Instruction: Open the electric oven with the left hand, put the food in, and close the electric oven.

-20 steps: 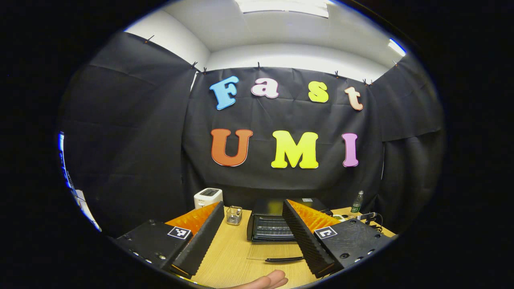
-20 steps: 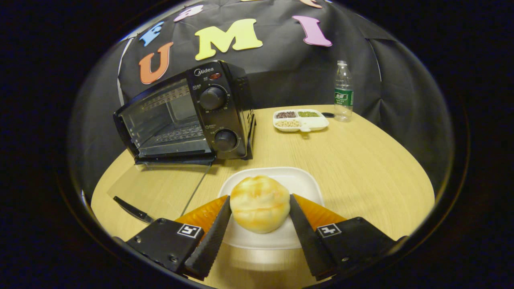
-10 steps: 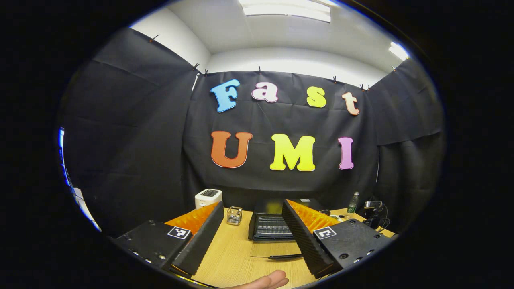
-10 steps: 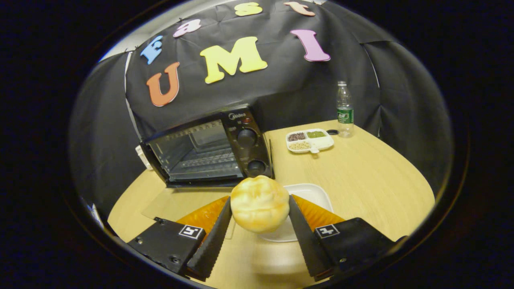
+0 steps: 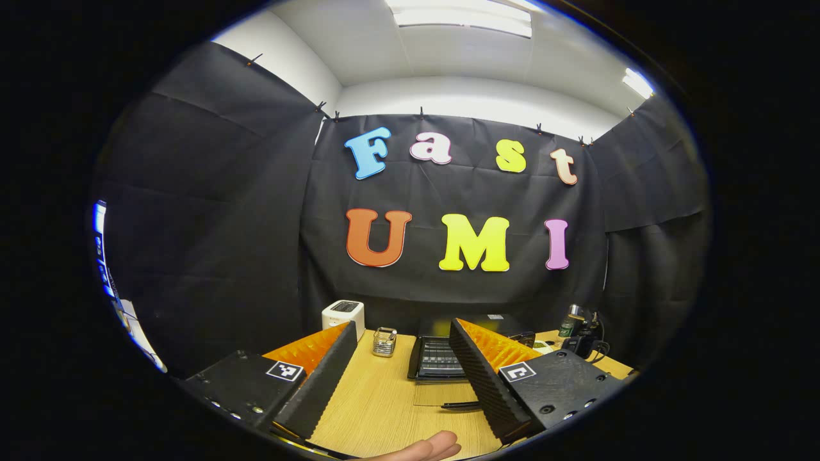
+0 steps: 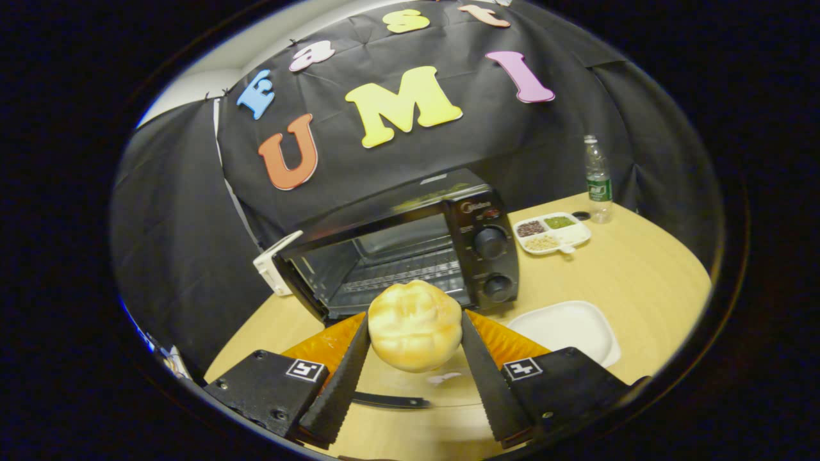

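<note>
Brand mark on the oven (image 6: 416,250) control panel too blurred to read, green label on the bottle (image 6: 598,180) illegible, square coded markers on the right gripper (image 6: 415,378) fingers.

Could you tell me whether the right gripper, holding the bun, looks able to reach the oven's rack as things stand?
Probably yes: the oven door lies open and flat, and nothing stands between the bun in the right gripper and the rack.

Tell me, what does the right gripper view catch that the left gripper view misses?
Right gripper view: a bread roll clamped between its fingers, an empty white plate, a divided snack tray.
Left gripper view: a white toaster, a small glass holder, empty fingers.
Both: the open oven, the wooden table, a bottle.
</note>
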Tool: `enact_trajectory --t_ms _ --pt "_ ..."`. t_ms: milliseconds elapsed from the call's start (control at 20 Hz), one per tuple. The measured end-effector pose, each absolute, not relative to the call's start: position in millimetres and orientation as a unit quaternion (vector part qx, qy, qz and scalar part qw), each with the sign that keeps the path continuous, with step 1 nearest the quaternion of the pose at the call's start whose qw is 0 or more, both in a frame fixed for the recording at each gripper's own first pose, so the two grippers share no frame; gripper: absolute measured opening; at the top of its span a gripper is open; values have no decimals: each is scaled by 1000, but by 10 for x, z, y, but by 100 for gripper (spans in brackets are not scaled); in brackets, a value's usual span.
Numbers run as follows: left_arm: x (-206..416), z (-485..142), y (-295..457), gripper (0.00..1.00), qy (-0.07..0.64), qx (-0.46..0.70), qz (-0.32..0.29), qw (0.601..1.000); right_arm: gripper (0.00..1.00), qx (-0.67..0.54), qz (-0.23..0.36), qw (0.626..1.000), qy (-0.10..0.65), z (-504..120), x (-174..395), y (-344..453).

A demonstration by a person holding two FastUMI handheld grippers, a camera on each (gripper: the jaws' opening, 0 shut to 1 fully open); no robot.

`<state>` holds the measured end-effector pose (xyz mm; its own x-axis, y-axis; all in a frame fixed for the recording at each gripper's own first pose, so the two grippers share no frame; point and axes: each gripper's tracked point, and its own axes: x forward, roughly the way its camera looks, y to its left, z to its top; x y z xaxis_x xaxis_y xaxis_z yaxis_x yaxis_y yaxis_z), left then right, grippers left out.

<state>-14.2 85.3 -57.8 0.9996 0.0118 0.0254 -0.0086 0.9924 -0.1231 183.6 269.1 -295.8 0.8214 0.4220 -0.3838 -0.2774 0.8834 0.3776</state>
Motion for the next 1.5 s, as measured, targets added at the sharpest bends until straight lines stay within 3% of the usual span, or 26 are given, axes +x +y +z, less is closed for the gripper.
enact_trajectory --t_ms 150,250,350,600,650,750,900,1050,1150,1500 --pt "-125 -614 938 95 -11 -65 15 998 83 212 203 925 240 -2967 1995 3080" --pt "-92 -664 976 95 -10 -66 18 998 87 246 180 922 237 -3017 2203 3200" --pt "-55 -724 1042 95 -2 -62 25 998 82 259 163 922 236 -3112 2431 3341" --pt "50 -873 1126 95 16 -41 36 998 87 224 127 943 211 -3260 3091 3523" --pt "74 -907 1128 95 20 -37 36 998 82 211 116 949 203 -3283 3202 3516" --pt "131 -982 1153 95 29 -33 38 998 87 177 104 958 199 -3353 3394 3525" --pt "210 -1060 1178 95 39 -35 38 998 82 129 97 968 192 -3403 3573 3535" --pt "251 -1133 1170 95 47 -39 35 997 82 85 100 974 185 -3407 3604 3536" --pt "270 -1164 1135 95 53 -39 34 997 93 65 102 973 198 -3462 3568 3517" --pt "182 -1122 963 95 53 -34 21 998 93 93 111 970 196 -3292 3312 3311"
